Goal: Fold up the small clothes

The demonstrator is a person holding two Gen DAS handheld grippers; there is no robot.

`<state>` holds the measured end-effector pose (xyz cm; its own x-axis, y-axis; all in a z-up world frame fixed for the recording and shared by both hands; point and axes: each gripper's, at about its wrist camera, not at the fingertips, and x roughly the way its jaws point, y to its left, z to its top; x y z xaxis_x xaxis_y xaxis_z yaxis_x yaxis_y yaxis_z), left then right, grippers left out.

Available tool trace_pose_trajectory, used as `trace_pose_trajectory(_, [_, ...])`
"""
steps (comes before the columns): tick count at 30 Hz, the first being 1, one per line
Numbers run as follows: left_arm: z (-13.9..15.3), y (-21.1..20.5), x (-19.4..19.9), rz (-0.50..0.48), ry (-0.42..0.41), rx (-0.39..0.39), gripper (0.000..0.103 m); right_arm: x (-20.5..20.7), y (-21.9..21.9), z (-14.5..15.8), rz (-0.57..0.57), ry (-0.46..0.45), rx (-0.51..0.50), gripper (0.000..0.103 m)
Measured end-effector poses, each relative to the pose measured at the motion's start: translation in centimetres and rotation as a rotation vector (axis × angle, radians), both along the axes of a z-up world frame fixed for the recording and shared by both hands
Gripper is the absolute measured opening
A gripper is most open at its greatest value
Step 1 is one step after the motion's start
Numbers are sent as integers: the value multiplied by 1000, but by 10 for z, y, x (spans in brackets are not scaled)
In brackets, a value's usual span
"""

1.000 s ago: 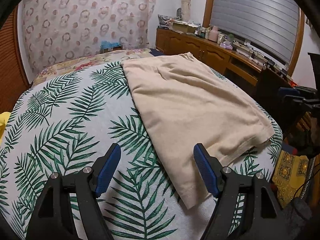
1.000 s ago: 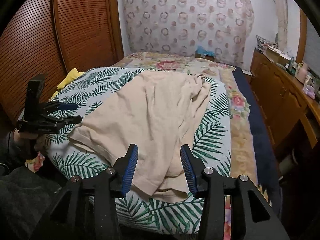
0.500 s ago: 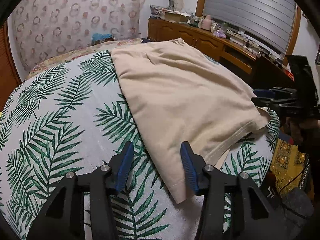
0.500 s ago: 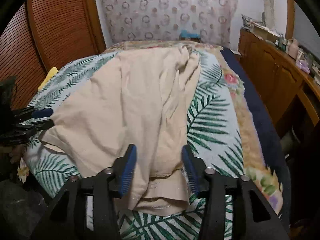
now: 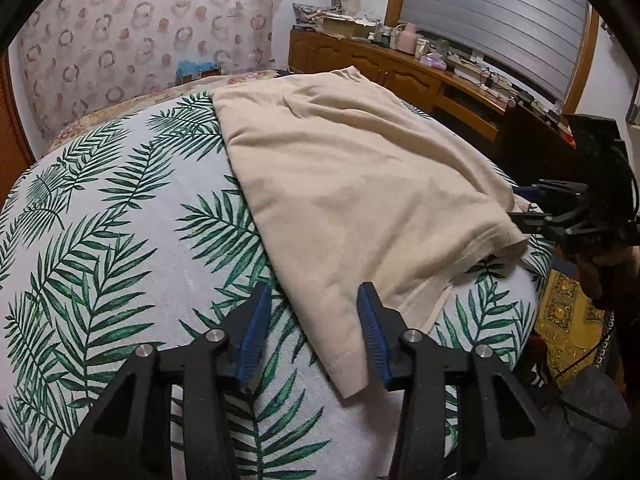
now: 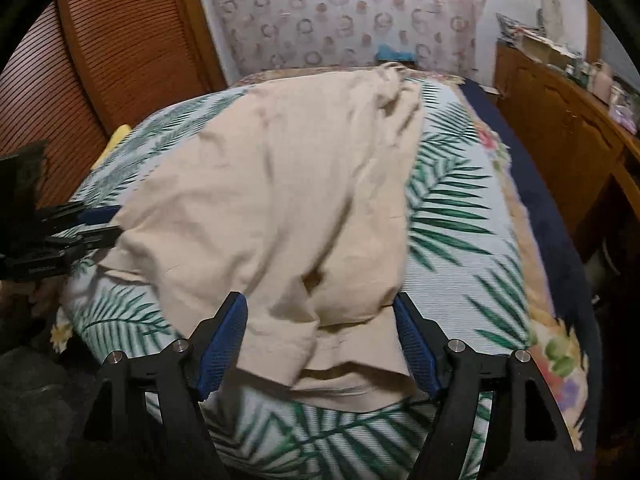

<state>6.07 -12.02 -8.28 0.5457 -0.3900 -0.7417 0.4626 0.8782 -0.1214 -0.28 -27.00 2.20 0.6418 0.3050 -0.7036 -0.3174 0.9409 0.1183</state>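
Note:
A beige garment [image 5: 352, 184] lies spread on a palm-leaf bedcover [image 5: 112, 240]; it also shows in the right wrist view [image 6: 280, 208]. My left gripper [image 5: 314, 332] is open, low over the bedcover, its jaws either side of the garment's near corner. My right gripper [image 6: 320, 340] is open wide around the bunched hem at the opposite near corner. Each gripper shows in the other's view, the right one [image 5: 560, 216] and the left one [image 6: 60, 232], at the garment's side edges.
A wooden dresser [image 5: 400, 72] with clutter runs along the right of the bed. A slatted wooden wardrobe [image 6: 112, 72] stands on the left. A patterned curtain [image 5: 140, 40] hangs behind. A yellow item [image 6: 116, 140] lies at the bed's far left edge.
Both grippers have moved forward and down to the garment's near corners. The left jaws narrowed from 1 s ago; the right jaws opened wider around the hem.

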Motion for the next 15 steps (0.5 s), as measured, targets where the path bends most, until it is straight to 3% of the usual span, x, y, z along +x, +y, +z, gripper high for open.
trace_pose_trajectory(7, [0,0,-5,-1,3,0,40,-4,7,-5,1,-30,-81,48])
trace_pose_trajectory(13, [1,1,-10,-13,9,-7,40,-8,10,-4,34,-36,-64,21])
trace_pose_trajectory(14, [1,1,-10,-19,14,-20,39,-9,11,-4,40,-36,-58,16])
trace_pose_trajectory(15, [1,2,-10,-23,17,-26,30,-9,11,-5,41,-39,-57,14])
